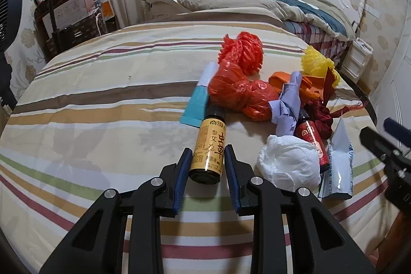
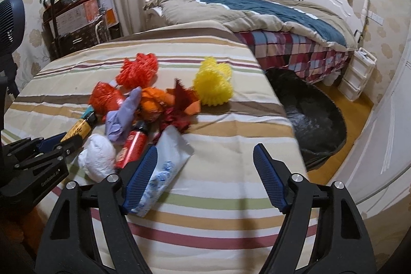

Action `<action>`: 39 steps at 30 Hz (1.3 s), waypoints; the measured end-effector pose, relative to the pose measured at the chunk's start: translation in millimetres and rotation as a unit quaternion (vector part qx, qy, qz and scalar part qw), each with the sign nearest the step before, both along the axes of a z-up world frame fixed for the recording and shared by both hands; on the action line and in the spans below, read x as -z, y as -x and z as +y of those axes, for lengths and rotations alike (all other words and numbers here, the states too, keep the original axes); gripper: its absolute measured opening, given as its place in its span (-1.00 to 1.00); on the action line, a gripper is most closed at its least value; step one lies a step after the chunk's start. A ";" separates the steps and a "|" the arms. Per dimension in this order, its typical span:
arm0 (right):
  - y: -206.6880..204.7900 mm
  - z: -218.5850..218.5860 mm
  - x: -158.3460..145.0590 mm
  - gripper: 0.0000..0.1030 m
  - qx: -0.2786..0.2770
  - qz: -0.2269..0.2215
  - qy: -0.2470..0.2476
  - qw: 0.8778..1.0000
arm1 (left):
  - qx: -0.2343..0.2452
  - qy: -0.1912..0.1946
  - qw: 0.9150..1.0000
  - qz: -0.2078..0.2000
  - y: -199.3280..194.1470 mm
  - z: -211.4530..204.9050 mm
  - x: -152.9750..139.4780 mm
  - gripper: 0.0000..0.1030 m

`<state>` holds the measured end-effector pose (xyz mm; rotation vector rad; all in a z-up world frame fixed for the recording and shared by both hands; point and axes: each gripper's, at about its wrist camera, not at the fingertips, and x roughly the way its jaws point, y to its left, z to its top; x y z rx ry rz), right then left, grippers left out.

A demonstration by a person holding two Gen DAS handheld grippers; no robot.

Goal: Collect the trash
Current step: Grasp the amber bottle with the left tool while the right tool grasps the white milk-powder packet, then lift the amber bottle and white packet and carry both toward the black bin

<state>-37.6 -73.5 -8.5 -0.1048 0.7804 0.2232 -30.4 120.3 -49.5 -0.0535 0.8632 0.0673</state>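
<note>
A pile of trash lies on the striped cloth (image 1: 102,94). My left gripper (image 1: 208,158) is shut on a yellow-labelled brown bottle (image 1: 208,145) that lies on the cloth, one blue pad on each side. Right of it are a white tissue wad (image 1: 290,163), a red bottle (image 1: 312,143) and a white-and-blue foil packet (image 1: 339,166). In the right wrist view my right gripper (image 2: 206,149) stands open above the cloth. Its left finger sits over the foil packet (image 2: 167,158), and nothing is pressed between the pads. The left gripper (image 2: 69,141) holds the yellow bottle (image 2: 79,129) there too.
Further back lie a red plastic bag (image 1: 239,91), orange netting (image 2: 138,68), yellow netting (image 2: 213,86), lilac paper (image 2: 123,114) and a teal box (image 1: 197,99). A bed (image 2: 282,17), white drawers (image 2: 357,73), a dark rug (image 2: 313,114) and a loaded trolley (image 2: 77,19) stand around.
</note>
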 end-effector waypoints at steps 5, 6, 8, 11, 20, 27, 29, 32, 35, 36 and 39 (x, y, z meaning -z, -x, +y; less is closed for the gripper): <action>0.9 13.4 8.8 0.39 -0.018 0.019 -0.004 1.000 | -0.012 0.001 1.000 -0.002 5.0 6.8 -0.7 -0.43; 1.4 15.0 10.7 0.39 -0.020 0.023 -0.006 1.000 | -0.014 0.000 1.000 -0.003 5.8 7.9 -1.0 -0.43; 2.0 19.4 14.4 0.39 -0.028 0.032 -0.006 0.999 | -0.017 -0.006 1.000 -0.007 7.5 8.7 -2.0 -0.43; 4.0 23.3 19.7 0.39 -0.035 0.041 0.000 0.999 | -0.018 -0.014 1.000 -0.013 8.4 7.1 -3.5 -0.44; 4.4 19.8 28.7 -0.06 -0.048 0.073 -0.010 0.996 | -0.023 -0.012 1.000 -0.016 9.1 5.7 -3.4 -0.44; 8.5 17.0 30.1 -0.23 -0.051 0.071 -0.015 0.996 | -0.029 -0.013 0.999 -0.020 11.7 6.0 -4.0 -0.44; 9.4 15.3 29.8 -0.29 -0.052 0.070 -0.018 0.996 | -0.029 -0.014 0.999 -0.020 11.9 5.6 -4.1 -0.44; 10.2 13.7 30.0 -0.36 -0.052 0.067 -0.019 0.996 | -0.030 -0.015 0.999 -0.022 13.4 4.6 -4.9 -0.44; 11.2 13.6 27.9 -0.41 -0.054 0.061 -0.019 0.996 | -0.031 -0.015 0.999 -0.024 13.6 4.3 -5.5 -0.44; 11.1 14.0 27.9 -0.40 -0.054 0.059 -0.015 0.997 | -0.031 -0.015 0.999 -0.023 13.6 4.3 -5.5 -0.44; 10.0 12.1 28.7 -0.30 -0.043 0.058 -0.014 0.997 | -0.031 -0.015 0.999 -0.024 13.7 4.4 -5.6 -0.44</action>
